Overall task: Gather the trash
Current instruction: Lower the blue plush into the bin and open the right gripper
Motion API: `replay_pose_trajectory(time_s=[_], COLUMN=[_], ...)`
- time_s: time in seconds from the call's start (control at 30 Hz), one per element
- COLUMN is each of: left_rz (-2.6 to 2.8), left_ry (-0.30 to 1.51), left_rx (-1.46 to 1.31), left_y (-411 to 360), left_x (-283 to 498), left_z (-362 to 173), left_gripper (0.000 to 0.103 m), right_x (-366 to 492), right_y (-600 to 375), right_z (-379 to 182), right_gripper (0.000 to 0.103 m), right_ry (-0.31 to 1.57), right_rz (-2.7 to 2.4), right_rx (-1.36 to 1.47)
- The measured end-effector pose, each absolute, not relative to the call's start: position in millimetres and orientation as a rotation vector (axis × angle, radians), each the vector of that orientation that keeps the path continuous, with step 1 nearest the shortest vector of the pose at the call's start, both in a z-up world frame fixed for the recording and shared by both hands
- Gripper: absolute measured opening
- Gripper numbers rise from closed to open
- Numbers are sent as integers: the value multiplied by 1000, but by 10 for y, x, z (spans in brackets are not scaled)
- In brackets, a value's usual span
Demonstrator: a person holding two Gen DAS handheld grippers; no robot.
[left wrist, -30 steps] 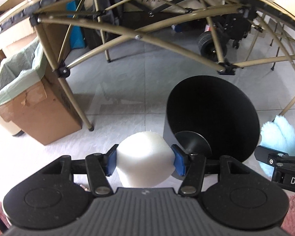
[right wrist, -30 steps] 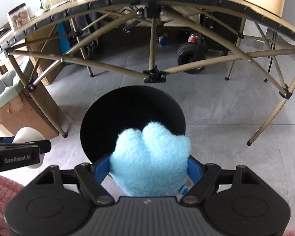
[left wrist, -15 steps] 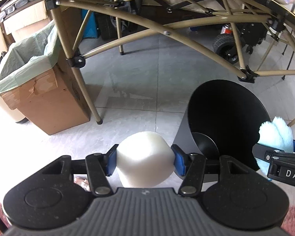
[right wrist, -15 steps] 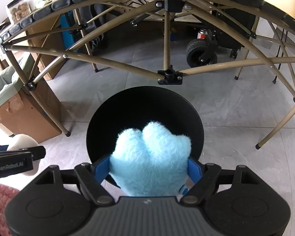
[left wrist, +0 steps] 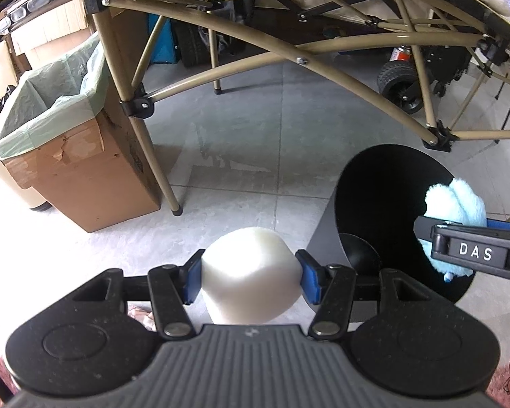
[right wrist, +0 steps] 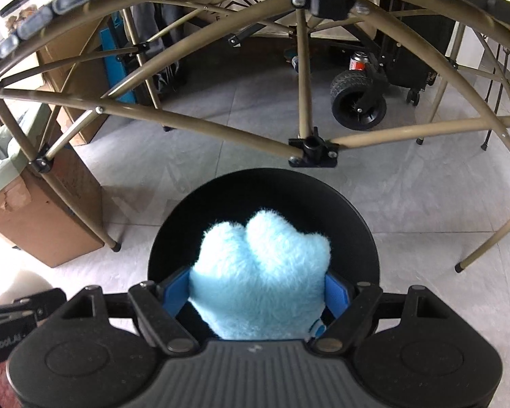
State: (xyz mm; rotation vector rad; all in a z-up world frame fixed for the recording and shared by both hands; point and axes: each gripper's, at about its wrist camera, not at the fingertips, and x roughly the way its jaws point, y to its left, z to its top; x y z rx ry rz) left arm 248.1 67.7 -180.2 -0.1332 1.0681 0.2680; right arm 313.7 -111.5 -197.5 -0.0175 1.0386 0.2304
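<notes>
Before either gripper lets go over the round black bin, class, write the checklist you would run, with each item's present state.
1. Left gripper clamps the white foam lump: ok.
2. Right gripper clamps the fluffy light-blue plush piece: ok.
3. Plush piece is over the mouth of the round black bin: ok.
4. Foam lump is over the bin mouth: not ok, it hangs beside the bin over the floor.
5. Bin has room inside: cannot tell, interior too dark.
</notes>
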Motion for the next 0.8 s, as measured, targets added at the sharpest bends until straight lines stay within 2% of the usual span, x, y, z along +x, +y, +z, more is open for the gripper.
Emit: replay_pose_trajectory(time_s=[0.6, 0.77, 0.8], left_rz=[276, 275, 275], left_ry=[1110, 1106, 1107], left_rx=[-118, -118, -118], left_y=[684, 682, 683], left_x=[2676, 2664, 2663], left_z=[-1934, -1934, -1934], left_gripper=[57, 57, 57], right_x=[3382, 3368, 3369], right_y=[-1058, -1079, -1091], right_z=[-2287, -2277, -2277], right_gripper=[81, 103, 103], right_ry=[1055, 1052, 1052], right_rz=[229, 208, 207], right_rx=[8, -3, -3])
